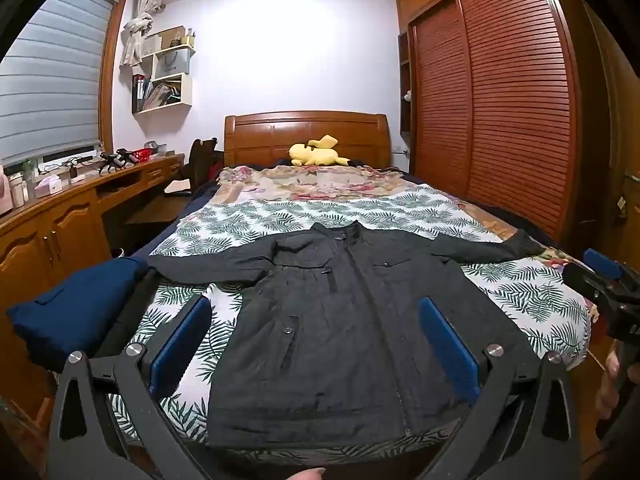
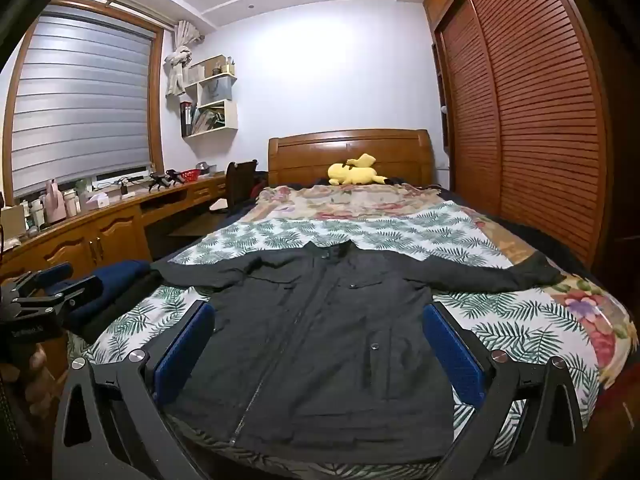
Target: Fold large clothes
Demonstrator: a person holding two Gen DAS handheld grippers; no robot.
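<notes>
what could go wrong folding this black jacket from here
1. The black jacket lies spread with both sleeves out; pinching one layer with the open left tool or right tool may drag the leaf-print bedspread along.
2. The left sleeve reaches the folded navy garment, so folding could topple it.

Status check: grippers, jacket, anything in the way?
Left gripper and right gripper open, empty. Black jacket flat on bed, sleeves spread, unfolded. Folded navy garment beside left sleeve.
</notes>
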